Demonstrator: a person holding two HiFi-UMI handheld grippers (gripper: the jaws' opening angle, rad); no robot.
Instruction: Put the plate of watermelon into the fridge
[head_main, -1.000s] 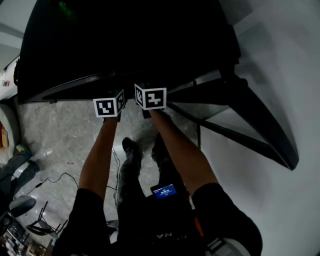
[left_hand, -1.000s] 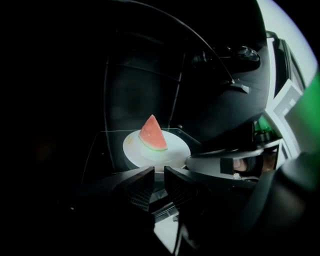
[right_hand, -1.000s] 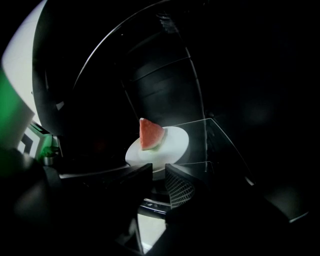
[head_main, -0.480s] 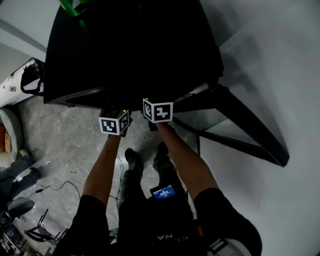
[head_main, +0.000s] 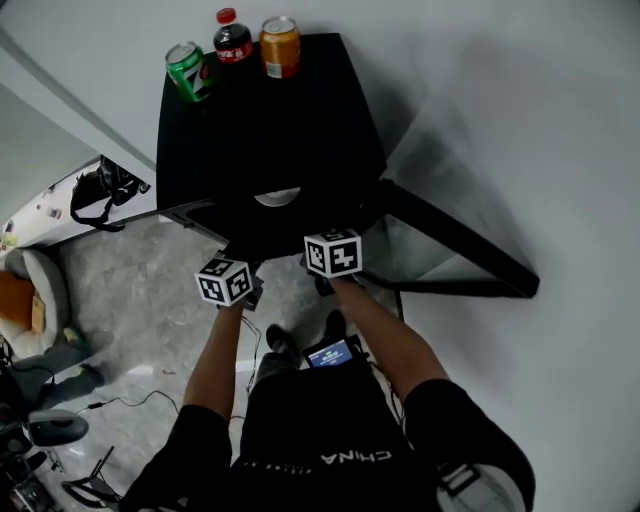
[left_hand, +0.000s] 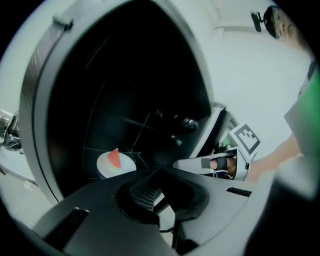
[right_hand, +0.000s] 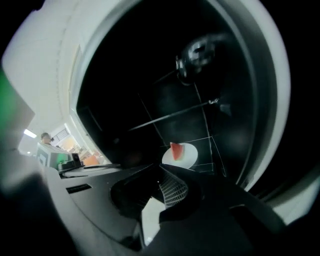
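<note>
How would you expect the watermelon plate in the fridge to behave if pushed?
The white plate looks rigid and smooth, so it would probably slide on the shelf. The watermelon slice stands upright and loose, so it may tip over.

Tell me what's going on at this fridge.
A person stands at the black fridge with a gripper in each hand. The plate of watermelon sits inside it, held by neither gripper. The left gripper and right gripper hang before the opening, jaws together and empty. The door stands open.
</note>
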